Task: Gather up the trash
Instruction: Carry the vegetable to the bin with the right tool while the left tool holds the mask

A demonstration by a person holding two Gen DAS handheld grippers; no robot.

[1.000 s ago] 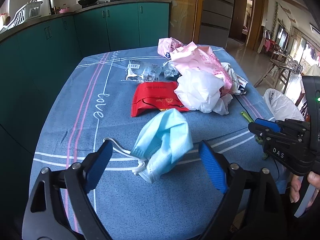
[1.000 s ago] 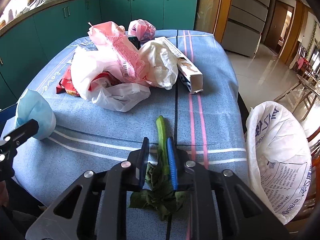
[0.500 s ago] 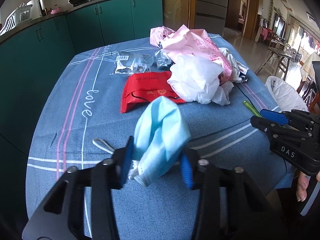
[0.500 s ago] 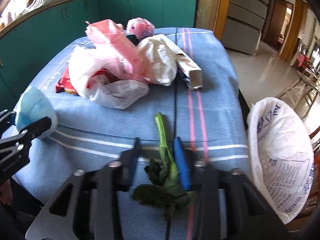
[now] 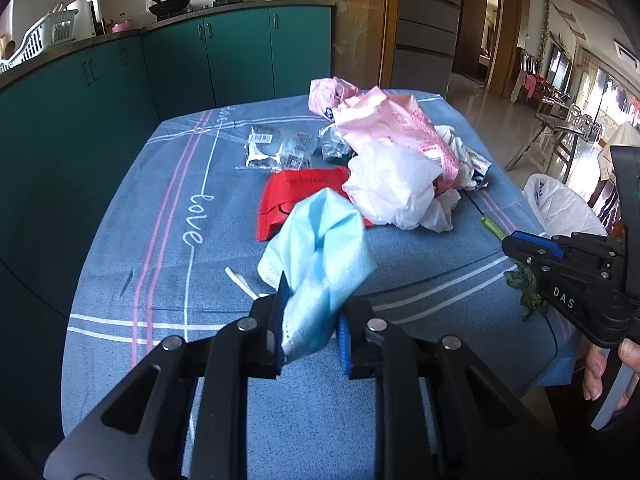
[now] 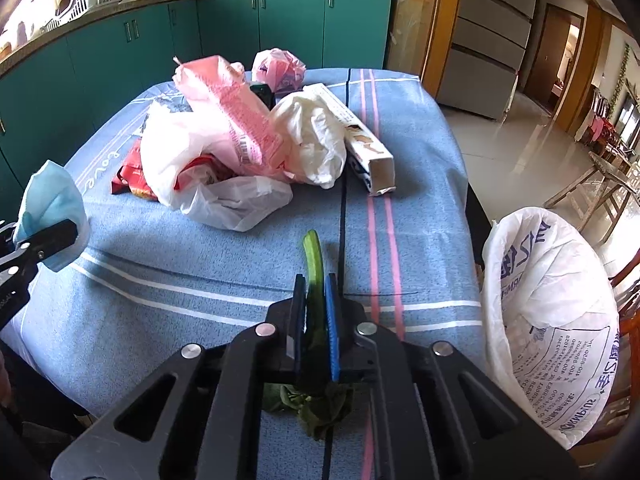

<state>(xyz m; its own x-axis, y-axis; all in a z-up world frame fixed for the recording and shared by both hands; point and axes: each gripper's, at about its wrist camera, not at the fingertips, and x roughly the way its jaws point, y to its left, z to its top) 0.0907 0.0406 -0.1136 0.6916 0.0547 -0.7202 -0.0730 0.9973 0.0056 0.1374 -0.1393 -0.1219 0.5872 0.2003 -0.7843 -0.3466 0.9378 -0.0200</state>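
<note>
Nearest, the left gripper (image 5: 310, 320) was clamped on a crumpled blue face mask (image 5: 320, 256), which bulged up and out past the fingertips, with a white ear loop (image 5: 240, 282) trailing toward 9 o'clock, apparently onto the blue tablecloth (image 5: 168, 208). The right gripper (image 6: 316, 312) was pinched tight on a green vegetable stalk (image 6: 313, 256), stem pointing to 12 o'clock and wilted leaves (image 6: 316, 404) drooping beneath the jaws.

Both hands seemed loaded, so the step in hand was probably the carry to the white trash bag (image 6: 548, 312), which stood open off the table's edge at 3 o'clock in the right wrist view. Doing it well would mean keeping both grips firm, lifting the mask high enough that its loop cleared the cloth, and letting go only once each piece hung over the bag's mouth; the limp rim might fold in.

Farther out, toward 12 o'clock, lay the rest of the litter: a red packet (image 5: 300, 196), a white plastic bag (image 5: 392, 188), a pink plastic bag (image 6: 228, 120), a long cardboard box (image 6: 360, 136) and clear wrappers (image 5: 276, 148). None stood between the grippers and the trash bag, though the left one would have to cross past the right. Beyond stood teal cabinets (image 6: 260, 28).
</note>
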